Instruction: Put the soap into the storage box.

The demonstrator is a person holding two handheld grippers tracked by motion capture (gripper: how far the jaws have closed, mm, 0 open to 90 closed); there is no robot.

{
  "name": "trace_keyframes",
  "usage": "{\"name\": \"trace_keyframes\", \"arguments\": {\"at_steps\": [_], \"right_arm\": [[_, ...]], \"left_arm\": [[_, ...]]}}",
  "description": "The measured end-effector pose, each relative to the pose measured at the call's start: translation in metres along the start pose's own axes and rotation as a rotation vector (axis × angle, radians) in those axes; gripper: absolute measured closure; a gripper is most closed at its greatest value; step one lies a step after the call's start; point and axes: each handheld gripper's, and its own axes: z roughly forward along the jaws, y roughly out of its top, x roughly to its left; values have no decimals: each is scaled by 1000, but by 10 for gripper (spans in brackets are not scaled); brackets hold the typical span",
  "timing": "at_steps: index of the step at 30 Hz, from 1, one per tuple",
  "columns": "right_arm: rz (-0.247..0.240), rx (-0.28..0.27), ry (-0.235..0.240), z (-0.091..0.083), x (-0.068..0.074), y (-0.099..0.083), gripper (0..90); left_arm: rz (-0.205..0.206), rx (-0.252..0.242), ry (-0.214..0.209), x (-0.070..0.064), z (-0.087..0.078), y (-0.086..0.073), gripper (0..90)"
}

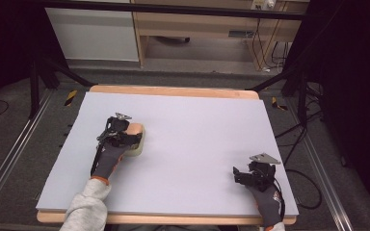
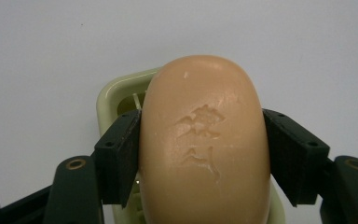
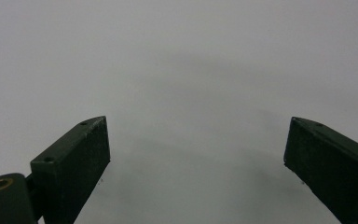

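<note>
A tan oval bar of soap (image 2: 205,140) with stamped characters sits between the jaws of my left gripper (image 2: 203,154), which is shut on its two long sides. Under the soap lies a pale green soap dish (image 2: 116,93); whether the soap rests in it or hangs just above it I cannot tell. In the high view the left gripper (image 1: 125,136) with the soap (image 1: 136,129) and the dish (image 1: 139,148) is at the left middle of the white board. My right gripper (image 1: 243,174) rests at the board's front right, and its jaws stand wide open with nothing between them (image 3: 196,154).
A white board (image 1: 197,130) covers the wooden table (image 1: 173,91). Beyond the far edge are metal frame legs, cables and a wooden cabinet. Floor rails run along both sides of the table.
</note>
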Motion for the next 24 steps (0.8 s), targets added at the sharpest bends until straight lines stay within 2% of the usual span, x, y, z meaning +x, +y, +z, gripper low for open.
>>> {"name": "trace_keyframes", "arguments": {"at_steps": [24], "right_arm": [[-4,1,2,0,0,0,70]], "left_arm": [[-13,37,12,4,10,-5,314]]}}
